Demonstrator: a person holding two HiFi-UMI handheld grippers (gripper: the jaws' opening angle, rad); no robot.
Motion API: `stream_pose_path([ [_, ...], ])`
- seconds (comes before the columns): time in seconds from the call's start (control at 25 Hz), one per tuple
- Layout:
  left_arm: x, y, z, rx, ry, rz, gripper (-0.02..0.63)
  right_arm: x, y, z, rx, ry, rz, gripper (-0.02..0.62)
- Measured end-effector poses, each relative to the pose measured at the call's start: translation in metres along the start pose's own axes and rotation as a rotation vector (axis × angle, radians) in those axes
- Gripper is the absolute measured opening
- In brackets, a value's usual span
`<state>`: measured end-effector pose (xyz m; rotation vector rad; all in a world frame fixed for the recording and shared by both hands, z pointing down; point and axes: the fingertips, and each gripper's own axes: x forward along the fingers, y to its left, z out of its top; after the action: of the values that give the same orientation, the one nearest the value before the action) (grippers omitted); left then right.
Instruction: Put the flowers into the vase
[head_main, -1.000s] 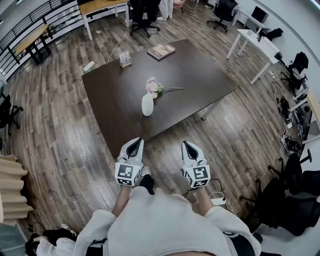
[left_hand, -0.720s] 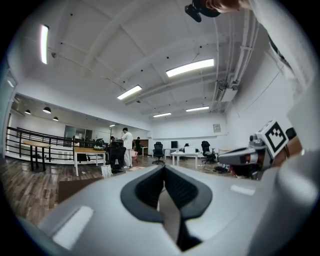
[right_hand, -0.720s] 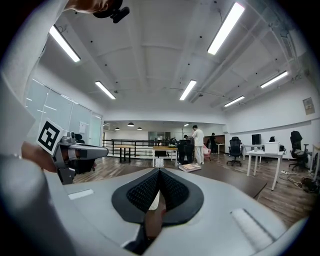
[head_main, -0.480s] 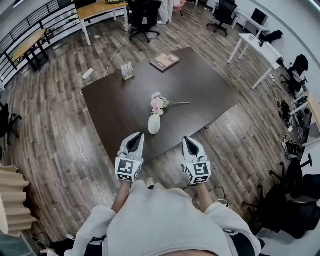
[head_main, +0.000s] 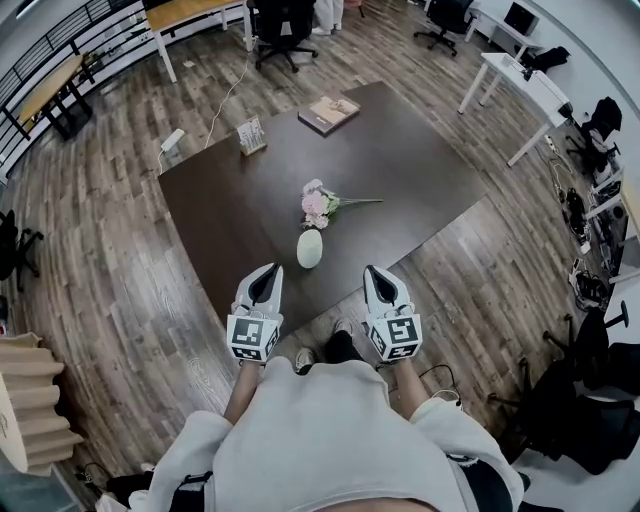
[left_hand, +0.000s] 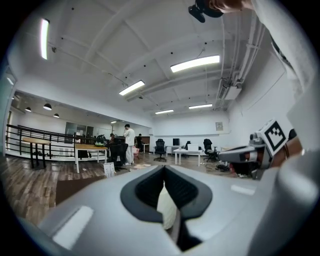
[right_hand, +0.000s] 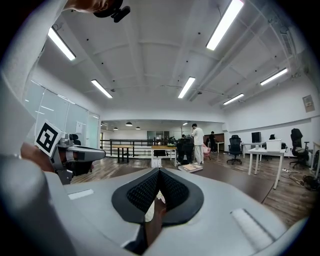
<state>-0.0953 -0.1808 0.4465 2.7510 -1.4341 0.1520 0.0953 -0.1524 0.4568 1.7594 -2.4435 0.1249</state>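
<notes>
I'm looking down on a dark brown table (head_main: 400, 170) that stands on a wood-plank floor (head_main: 120, 250). Close to its near edge there's a white vase (head_main: 309, 248), standing upright. Just beyond it the pink flowers (head_main: 317, 203) lie flat on the tabletop, blooms to the left and stem running off to the right. Over at the far side a book (head_main: 329, 114) lies flat, and left of it, by the far left edge, sits a small card stand (head_main: 250, 135).
</notes>
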Motion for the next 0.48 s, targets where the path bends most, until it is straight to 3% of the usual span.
stream_pose_path([
  [0.48,0.092,0.039,0.002,-0.006,0.015,0.099,0.011,0.097,-0.067,0.0,0.024,0.002,0.081,-0.003],
])
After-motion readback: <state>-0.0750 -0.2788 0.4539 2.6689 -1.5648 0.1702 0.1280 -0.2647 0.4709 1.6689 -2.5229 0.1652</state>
